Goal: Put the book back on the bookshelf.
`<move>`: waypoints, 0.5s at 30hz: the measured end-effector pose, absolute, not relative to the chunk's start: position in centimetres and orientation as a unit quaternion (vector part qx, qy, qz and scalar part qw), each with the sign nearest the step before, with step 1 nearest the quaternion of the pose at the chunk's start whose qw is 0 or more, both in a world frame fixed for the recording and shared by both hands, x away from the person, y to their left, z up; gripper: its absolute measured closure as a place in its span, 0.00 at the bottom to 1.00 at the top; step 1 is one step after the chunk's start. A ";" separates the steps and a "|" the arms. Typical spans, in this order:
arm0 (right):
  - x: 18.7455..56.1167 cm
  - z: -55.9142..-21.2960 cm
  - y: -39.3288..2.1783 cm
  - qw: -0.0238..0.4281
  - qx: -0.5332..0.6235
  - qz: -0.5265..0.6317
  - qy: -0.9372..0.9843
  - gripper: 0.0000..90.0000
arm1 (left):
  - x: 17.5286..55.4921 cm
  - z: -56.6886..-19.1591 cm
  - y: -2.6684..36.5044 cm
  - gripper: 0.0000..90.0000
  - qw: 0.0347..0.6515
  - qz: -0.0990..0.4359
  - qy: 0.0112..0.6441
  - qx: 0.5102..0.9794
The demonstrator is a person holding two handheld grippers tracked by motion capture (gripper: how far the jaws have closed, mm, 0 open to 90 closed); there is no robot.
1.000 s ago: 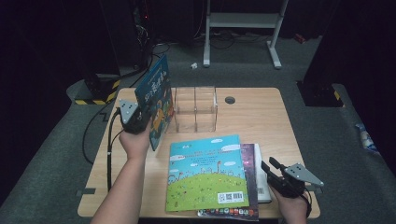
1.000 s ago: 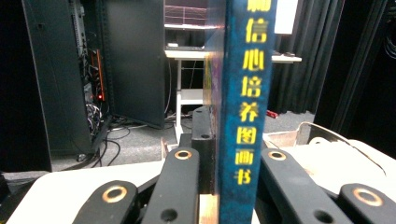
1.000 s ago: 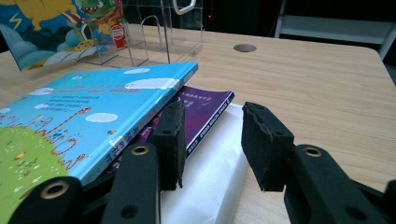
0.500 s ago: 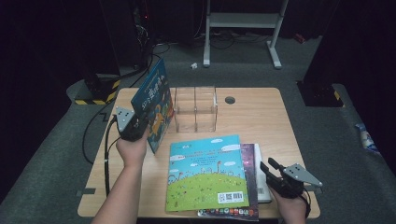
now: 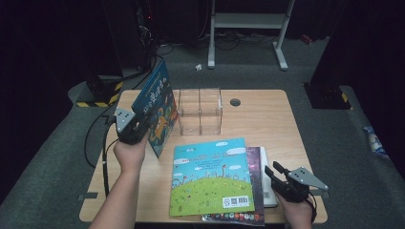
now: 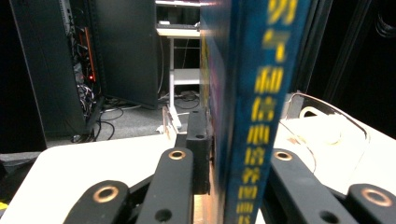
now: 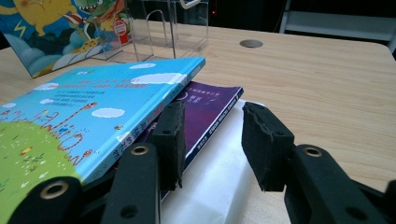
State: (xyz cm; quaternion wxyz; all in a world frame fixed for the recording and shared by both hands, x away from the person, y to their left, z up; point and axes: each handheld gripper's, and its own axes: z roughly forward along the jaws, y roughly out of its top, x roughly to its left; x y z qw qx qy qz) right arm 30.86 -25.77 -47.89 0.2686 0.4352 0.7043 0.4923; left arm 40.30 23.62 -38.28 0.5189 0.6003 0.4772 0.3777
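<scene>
between the left tool's (image 6: 219,186) just-loosening jaws — upright dinosaur book (image 5: 155,107), right tool (image 5: 277,177) spread

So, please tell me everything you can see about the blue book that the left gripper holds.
The blue book is a thin picture book with a dark blue spine bearing yellow characters and a cartoon cover. It stands upright on its lower edge on the wooden table, tilted, just left of the clear plastic rack. The left gripper has it between its jaws, which have just been opening slightly.
</scene>
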 end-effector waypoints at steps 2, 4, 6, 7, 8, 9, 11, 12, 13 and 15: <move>30.9 -47.9 -25.7 0.268 0.433 0.493 0.705 0.66 | 40.3 -38.1 23.9 0.84 0.520 0.369 0.478 0.604; 30.9 -47.9 -25.7 0.268 0.434 0.493 0.705 0.66 | 40.2 -37.9 24.0 0.83 0.518 0.370 0.477 0.606; 30.9 -47.9 -25.7 0.267 0.433 0.493 0.706 0.66 | 40.2 -37.7 24.2 0.82 0.517 0.367 0.478 0.608; 30.9 -47.9 -25.7 0.267 0.433 0.493 0.706 0.66 | 40.2 -37.6 24.2 0.81 0.515 0.367 0.479 0.608; 30.9 -47.9 -25.7 0.267 0.433 0.493 0.706 0.66 | 40.2 -37.5 24.2 0.80 0.512 0.367 0.481 0.610; 30.9 -47.9 -25.6 0.266 0.433 0.493 0.706 0.66 | 40.3 -37.4 24.3 0.79 0.508 0.369 0.481 0.612; 30.9 -48.0 -25.6 0.265 0.432 0.493 0.707 0.66 | 40.4 -37.3 24.4 0.81 0.506 0.368 0.484 0.611; 30.9 -48.0 -25.6 0.265 0.432 0.491 0.708 0.66 | 40.4 -37.2 24.4 0.83 0.507 0.369 0.486 0.608; 30.9 -48.0 -25.5 0.264 0.432 0.491 0.709 0.66 | 40.4 -37.1 24.5 0.84 0.510 0.369 0.488 0.604; 30.9 -48.0 -25.5 0.264 0.432 0.492 0.708 0.65 | 40.4 -36.6 24.5 0.84 0.515 0.370 0.491 0.598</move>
